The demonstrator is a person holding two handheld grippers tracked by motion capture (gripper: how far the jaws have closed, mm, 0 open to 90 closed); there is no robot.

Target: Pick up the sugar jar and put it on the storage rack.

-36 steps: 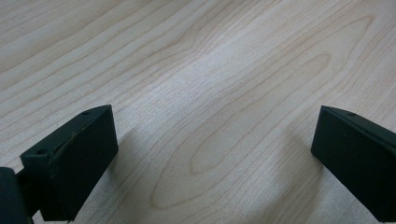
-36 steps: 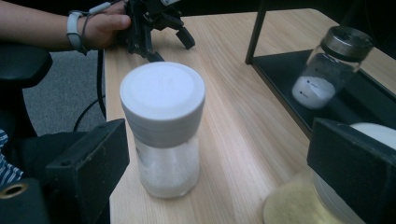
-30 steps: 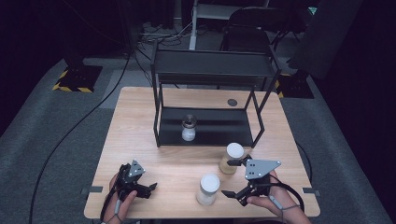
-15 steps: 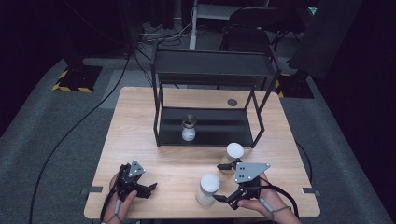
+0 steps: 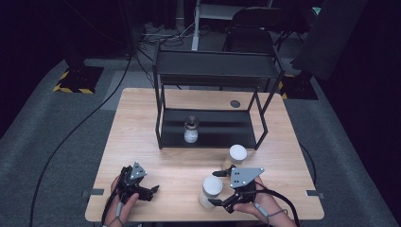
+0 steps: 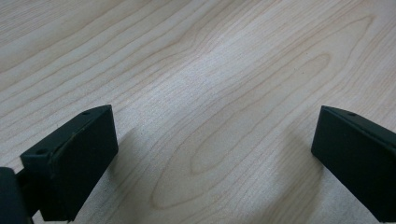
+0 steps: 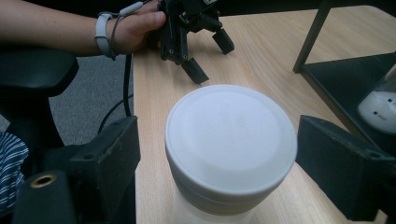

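Base of jar [image 7: 231, 154] cut off by bottom edge in right gripper view; contact between jaws and jar cannot be told. Bottle [image 7: 380, 105] on shelf [image 7: 345, 81] clipped at right edge, label unreadable. Jaws' roots cut off in left gripper view

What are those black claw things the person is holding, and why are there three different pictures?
They are hand-held grabbers with two jaws each. One camera looks down from above; the other two ride on the grabbers. From above you see the wooden table, a black shelf rack with a small bottle inside, and two white-lidded jars. The left gripper rests open over bare wood. The right gripper has its jaws either side of the nearer jar; they have just been closing, but gaps still show, so nothing is held yet. The other jar stands behind it.
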